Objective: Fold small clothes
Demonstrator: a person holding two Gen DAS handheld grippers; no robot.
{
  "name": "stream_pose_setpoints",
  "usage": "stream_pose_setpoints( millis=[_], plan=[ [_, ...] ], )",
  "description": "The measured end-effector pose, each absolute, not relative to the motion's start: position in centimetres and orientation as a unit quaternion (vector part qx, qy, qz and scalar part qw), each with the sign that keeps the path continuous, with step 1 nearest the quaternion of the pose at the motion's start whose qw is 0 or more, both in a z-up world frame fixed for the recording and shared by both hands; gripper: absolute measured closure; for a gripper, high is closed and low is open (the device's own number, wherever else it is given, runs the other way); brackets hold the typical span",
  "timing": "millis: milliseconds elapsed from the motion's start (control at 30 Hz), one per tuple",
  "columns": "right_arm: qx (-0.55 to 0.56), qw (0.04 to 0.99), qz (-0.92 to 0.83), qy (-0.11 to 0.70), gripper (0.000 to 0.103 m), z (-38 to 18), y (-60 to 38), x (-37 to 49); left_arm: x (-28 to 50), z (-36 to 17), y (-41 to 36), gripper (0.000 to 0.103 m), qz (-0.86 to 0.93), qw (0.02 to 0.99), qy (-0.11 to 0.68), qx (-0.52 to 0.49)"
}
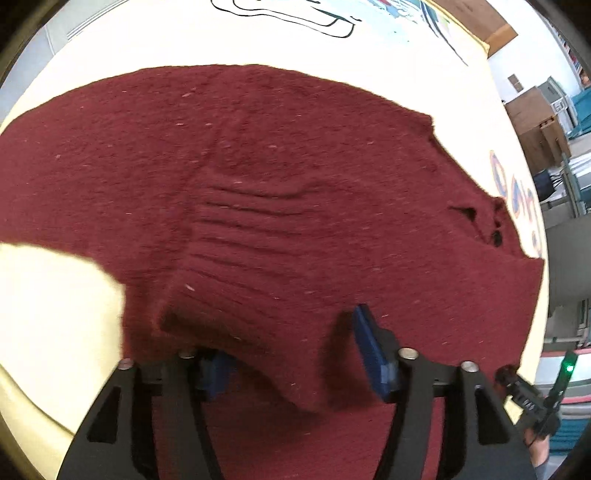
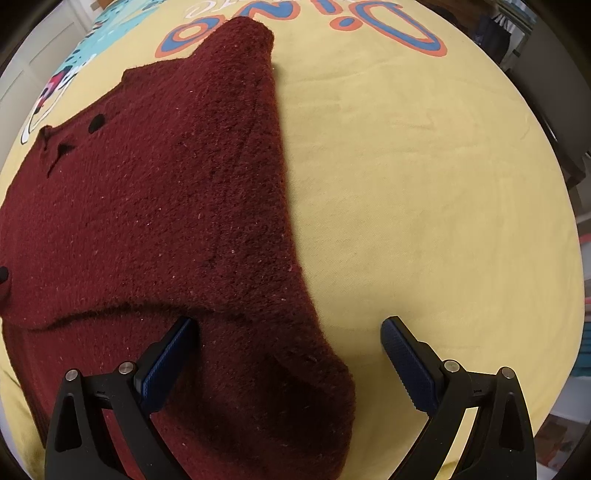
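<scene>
A dark red knit sweater [image 1: 280, 166] lies spread on a yellow printed sheet [image 1: 51, 302]. A sleeve with a ribbed cuff [image 1: 236, 295] is folded over the body and drapes between my left gripper's [image 1: 291, 354] fingers, which stand apart; the left finger is partly hidden under the cuff. In the right wrist view the sweater [image 2: 166, 206] has its right sleeve folded in along a straight edge, the cuff [image 2: 295, 387] near the camera. My right gripper [image 2: 288, 339] is open, straddling that sleeve end just above it.
The yellow sheet [image 2: 424, 206] carries a blue and orange "Dino" print [image 2: 388, 26] at the far side. Boxes and shelving [image 1: 543, 122] stand beyond the sheet's right edge. The other gripper's black body with a green light [image 1: 554, 384] shows at lower right.
</scene>
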State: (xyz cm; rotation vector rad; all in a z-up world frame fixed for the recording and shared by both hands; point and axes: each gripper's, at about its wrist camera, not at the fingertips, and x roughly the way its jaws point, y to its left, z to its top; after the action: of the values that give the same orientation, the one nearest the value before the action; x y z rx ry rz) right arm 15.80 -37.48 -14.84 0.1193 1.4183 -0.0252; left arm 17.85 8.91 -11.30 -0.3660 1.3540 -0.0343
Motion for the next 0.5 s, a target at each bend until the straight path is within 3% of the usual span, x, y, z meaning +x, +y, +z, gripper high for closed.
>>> stream_pose_setpoints(
  millis=[67, 133, 300, 500],
  plan=[
    [0.05, 0.758, -0.011, 0.65, 0.003, -14.9, -37.0, 15.8, 17.6, -10.8, 9.8, 0.022, -0.017, 0.766, 0.623, -0.159],
    [0.044, 0.76, -0.011, 0.648, 0.003, -14.7, -36.5, 15.8, 17.8, -9.9, 10.4, 0.013, -0.017, 0.773, 0.616, -0.149],
    [0.041, 0.766, -0.001, 0.642, 0.003, -13.8, -36.1, 15.9, 20.2, -8.7, 12.6, 0.011, -0.023, 0.777, 0.614, -0.135],
    [0.033, 0.77, -0.005, 0.637, 0.003, -12.7, -35.3, 15.9, 21.9, -11.8, 11.3, 0.012, -0.022, 0.746, 0.655, -0.119]
  ],
)
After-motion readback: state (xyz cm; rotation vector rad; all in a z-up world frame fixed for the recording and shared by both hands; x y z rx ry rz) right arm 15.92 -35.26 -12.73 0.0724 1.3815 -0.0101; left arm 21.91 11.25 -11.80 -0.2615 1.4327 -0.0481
